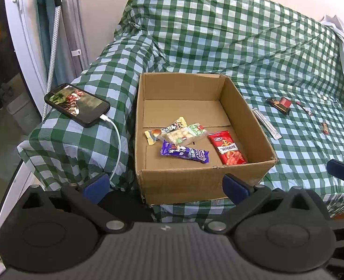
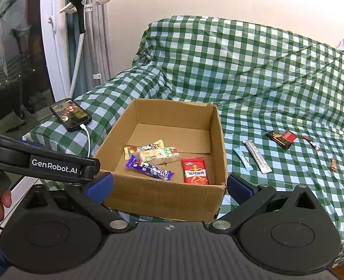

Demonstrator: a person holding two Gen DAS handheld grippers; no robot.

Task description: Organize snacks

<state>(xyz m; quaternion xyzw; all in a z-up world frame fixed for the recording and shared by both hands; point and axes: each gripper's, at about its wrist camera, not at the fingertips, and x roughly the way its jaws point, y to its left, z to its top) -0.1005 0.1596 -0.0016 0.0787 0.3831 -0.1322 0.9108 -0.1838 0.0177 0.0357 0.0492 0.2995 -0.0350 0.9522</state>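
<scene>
Blue-padded right gripper [image 2: 169, 186] and left gripper [image 1: 166, 184] both gape empty before the cardboard box [image 2: 162, 193] holding four packets, while loose snacks like the silver stick [image 2: 257, 156] lie right on checked cloth [image 2: 288, 182]: light, crinkly, slippery; pinch mid-length.

We count 1 cardboard box [image 2: 162, 193] holding 4 snack packets: 1 purple [image 2: 149, 169], 1 red [image 2: 194, 170], 1 pale with a green label [image 2: 160, 155] and 1 yellow-ended [image 2: 144, 149]. On the checked cloth [image 2: 276, 74] beside it we count 5 more: 1 blue stick [image 2: 242, 159], 1 silver stick [image 2: 257, 156], 1 black-and-red packet [image 2: 281, 138] and 2 tiny wrapped pieces [image 2: 311, 143] [image 2: 333, 164]. There is 1 phone [image 2: 70, 114] with 1 white cable [image 2: 88, 138].
</scene>
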